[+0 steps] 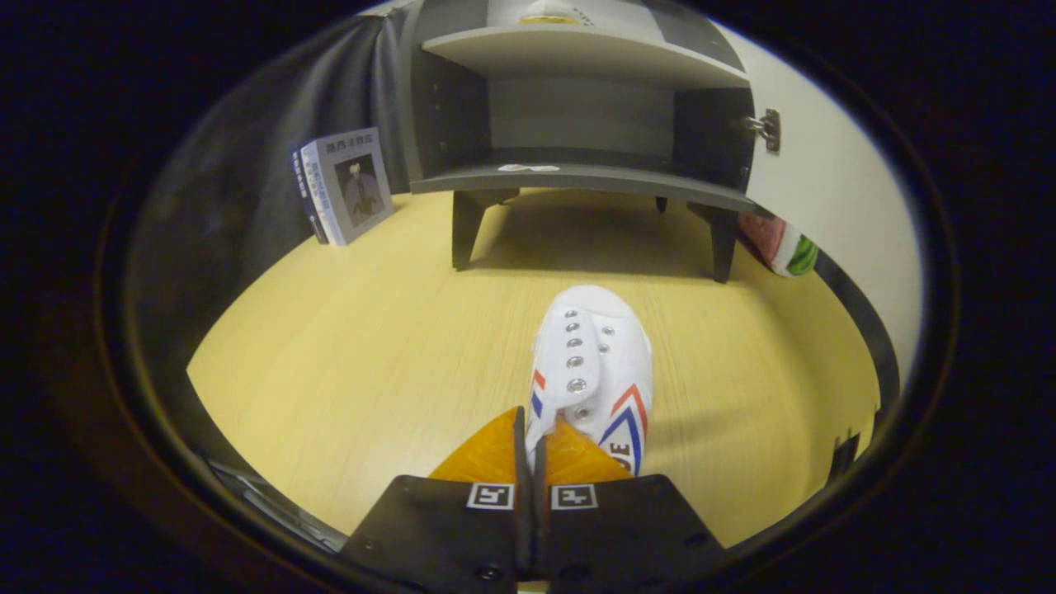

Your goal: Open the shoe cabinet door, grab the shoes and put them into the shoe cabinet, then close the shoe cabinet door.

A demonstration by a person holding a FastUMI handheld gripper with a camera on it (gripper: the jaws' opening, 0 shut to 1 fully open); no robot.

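My claw point(530, 433) was pinched narrow on the near edge of the white canvas shoe with red-blue stripes point(596, 367), above pale wooden floor point(355, 355), dark grey open shoe cabinet point(577, 173) far ahead.

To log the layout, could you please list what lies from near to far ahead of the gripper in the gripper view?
Gripper, fingers shut on the white shoe's edge → white shoe → wooden floor → shoe cabinet, its door open.
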